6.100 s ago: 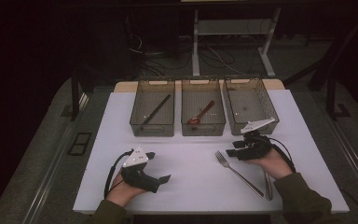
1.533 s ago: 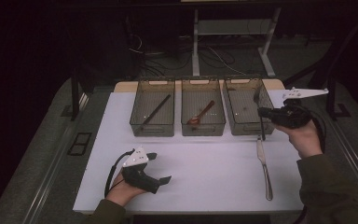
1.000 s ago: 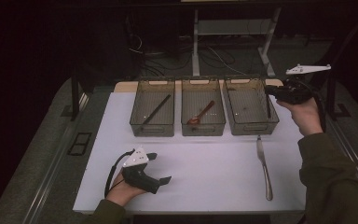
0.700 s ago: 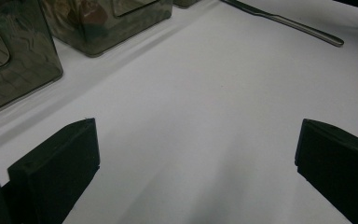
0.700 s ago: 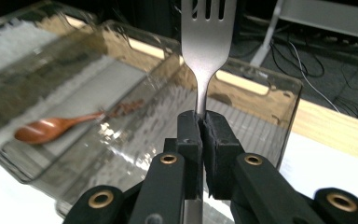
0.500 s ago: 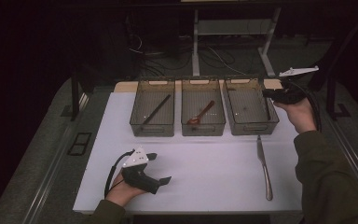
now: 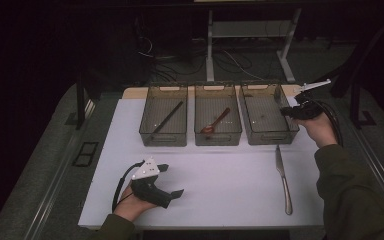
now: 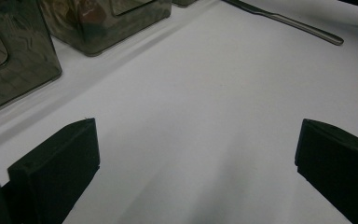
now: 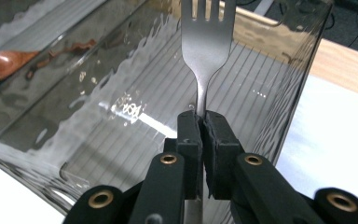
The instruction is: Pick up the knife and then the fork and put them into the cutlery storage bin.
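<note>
Holding: the right gripper (image 9: pixel 200 135) has its jaws clamped on the neck of a fork (image 9: pixel 207 42), prongs pointing away from the hand.
Fork's place: over the right bin (image 7: pixel 267 112), at that bin's right wall in the high view; the right gripper view looks past the prongs into the same bin.
Right gripper, high view: the right gripper (image 7: pixel 294 111) sits just beside the right bin's right rim, with the hand (image 7: pixel 320 130) behind it.
Left gripper: the left gripper (image 7: pixel 162 187) rests low on the tabletop (image 7: pixel 220 175), well in front of the right bin and far to its left; jaws wide apart with bare tabletop between them.
Around: a knife (image 7: pixel 282 180) lies on the tabletop just in front of the right bin, blade toward it; it lies clear of the fork.
In the way: the right bin's clear wall stands between the gripper's body and the bin floor; nothing lies across the bin's mouth.
Count: three bins in a row, one fork, one knife, one reddish spoon (image 7: pixel 215 121), one dark stick (image 7: pixel 167 119), two grippers.
Neighbours: the middle bin (image 7: pixel 217 115), next left of the right bin, holds the spoon; the left bin (image 7: pixel 164 116), farthest from it, holds the stick.
Hard to tell: the fork is a thin sliver in the high view; its handle is hidden below the jaws; a small speck on the right bin's floor cannot be made out.
</note>
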`<action>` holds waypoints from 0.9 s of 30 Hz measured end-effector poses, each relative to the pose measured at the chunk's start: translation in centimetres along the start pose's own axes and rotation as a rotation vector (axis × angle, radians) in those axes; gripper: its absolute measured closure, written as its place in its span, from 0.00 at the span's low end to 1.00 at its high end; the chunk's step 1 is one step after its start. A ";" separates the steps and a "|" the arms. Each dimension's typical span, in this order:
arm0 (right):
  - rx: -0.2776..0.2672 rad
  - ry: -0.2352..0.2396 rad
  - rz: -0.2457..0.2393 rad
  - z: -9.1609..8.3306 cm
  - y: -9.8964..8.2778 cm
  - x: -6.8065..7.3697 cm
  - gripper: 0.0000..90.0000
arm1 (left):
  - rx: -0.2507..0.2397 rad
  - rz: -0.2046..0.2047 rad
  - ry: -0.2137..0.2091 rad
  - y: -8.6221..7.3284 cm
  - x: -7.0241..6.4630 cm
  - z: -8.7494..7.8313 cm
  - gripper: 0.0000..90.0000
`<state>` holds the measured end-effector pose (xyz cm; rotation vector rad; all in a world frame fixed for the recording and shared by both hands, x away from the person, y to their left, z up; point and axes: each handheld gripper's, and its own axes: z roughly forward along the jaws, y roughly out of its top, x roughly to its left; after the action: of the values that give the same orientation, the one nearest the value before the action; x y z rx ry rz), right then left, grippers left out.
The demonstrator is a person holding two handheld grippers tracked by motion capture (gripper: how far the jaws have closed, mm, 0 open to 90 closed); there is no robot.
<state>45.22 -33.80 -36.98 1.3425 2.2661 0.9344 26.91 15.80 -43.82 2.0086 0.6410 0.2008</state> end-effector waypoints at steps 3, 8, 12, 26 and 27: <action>0.021 0.000 -0.002 0.3 -0.1 0.0 0.94 | 0.000 0.001 0.000 0.0 0.0 0.0 0.00; 0.046 0.000 -0.009 0.8 -0.2 0.2 0.94 | 0.000 0.001 0.000 0.0 0.0 0.0 0.00; 0.058 -0.002 -0.005 1.1 -0.3 0.1 0.94 | 0.000 0.001 0.000 0.0 0.0 0.0 0.00; 0.079 -0.012 -0.021 2.1 -0.1 0.4 0.93 | 0.002 0.002 -0.002 0.0 -0.1 0.0 0.00; 0.082 -0.006 -0.021 2.1 -0.1 0.4 0.93 | 0.001 0.001 -0.003 0.0 -0.1 0.0 0.00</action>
<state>46.21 -32.67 -38.56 1.3509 2.3318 0.8380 26.86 15.75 -43.83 2.0105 0.6382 0.1985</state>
